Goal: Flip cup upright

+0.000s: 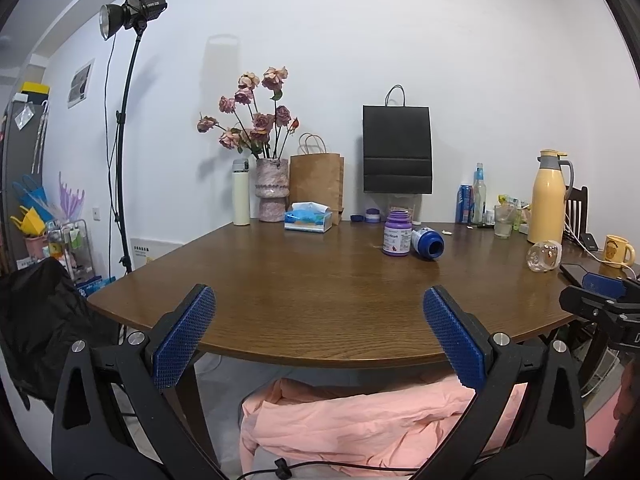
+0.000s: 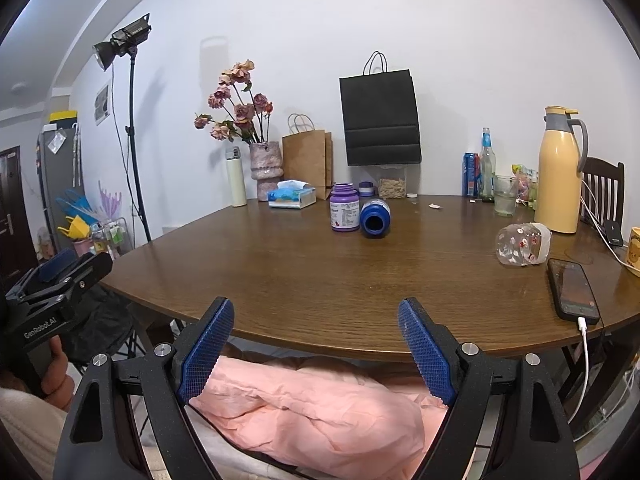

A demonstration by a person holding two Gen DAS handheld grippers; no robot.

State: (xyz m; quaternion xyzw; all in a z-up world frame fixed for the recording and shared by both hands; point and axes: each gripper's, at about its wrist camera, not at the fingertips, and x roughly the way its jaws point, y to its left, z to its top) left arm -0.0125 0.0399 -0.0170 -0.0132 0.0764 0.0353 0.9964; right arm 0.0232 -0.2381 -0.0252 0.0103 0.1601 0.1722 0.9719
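A clear cup with small printed figures (image 2: 522,249) lies on its side on the brown wooden table (image 2: 320,280), at the right, beside a yellow thermos jug (image 2: 558,176). In the left wrist view the same cup (image 1: 544,256) lies far right. My right gripper (image 2: 316,312) is open and empty, held at the table's near edge, well short of the cup. My left gripper (image 1: 318,304) is also open and empty at the near edge. Each gripper shows in the other's view: the left gripper (image 2: 60,272) at far left, the right gripper (image 1: 600,294) at far right.
A purple jar (image 2: 344,208) stands mid-table with a blue bottle (image 2: 375,218) lying beside it. A phone (image 2: 574,290) on a white cable lies near the right edge. Bags, a vase, a tissue box, bottles and a glass line the back. Pink cloth (image 2: 320,404) lies under the table.
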